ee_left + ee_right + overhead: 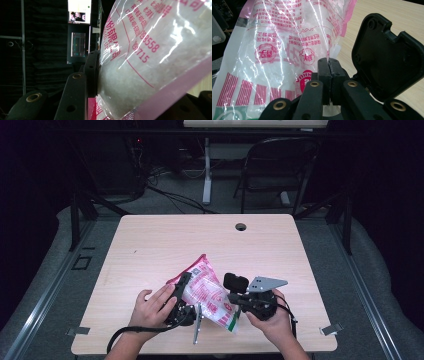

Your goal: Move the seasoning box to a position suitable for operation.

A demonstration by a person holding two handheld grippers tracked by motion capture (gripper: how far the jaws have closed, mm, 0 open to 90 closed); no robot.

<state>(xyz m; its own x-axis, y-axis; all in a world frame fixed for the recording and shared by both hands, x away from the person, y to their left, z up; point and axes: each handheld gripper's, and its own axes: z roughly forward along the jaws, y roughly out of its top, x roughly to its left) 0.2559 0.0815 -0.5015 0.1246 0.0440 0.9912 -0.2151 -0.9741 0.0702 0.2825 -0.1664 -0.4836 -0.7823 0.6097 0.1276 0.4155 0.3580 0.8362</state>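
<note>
A clear plastic bag [207, 292] with pink print and white grains inside is held up over the table's front half. My left gripper [192, 287] is shut on the bag's full body; in the left gripper view one pad [93, 73] presses into the bag [150, 62], and the other jaw is dark at the lower right. My right gripper [231, 299] comes in from the right. Its two jaws are pressed together [328, 62] with a thin fold of the bag's film [282, 45] pinched between them near the printed lower end.
A black rounded plastic piece [387, 67] sits right beside the right jaws [236, 281]. The light wooden table [150, 245] has a cable hole [241, 226] at its far edge. A folding chair [280, 165] stands beyond the table.
</note>
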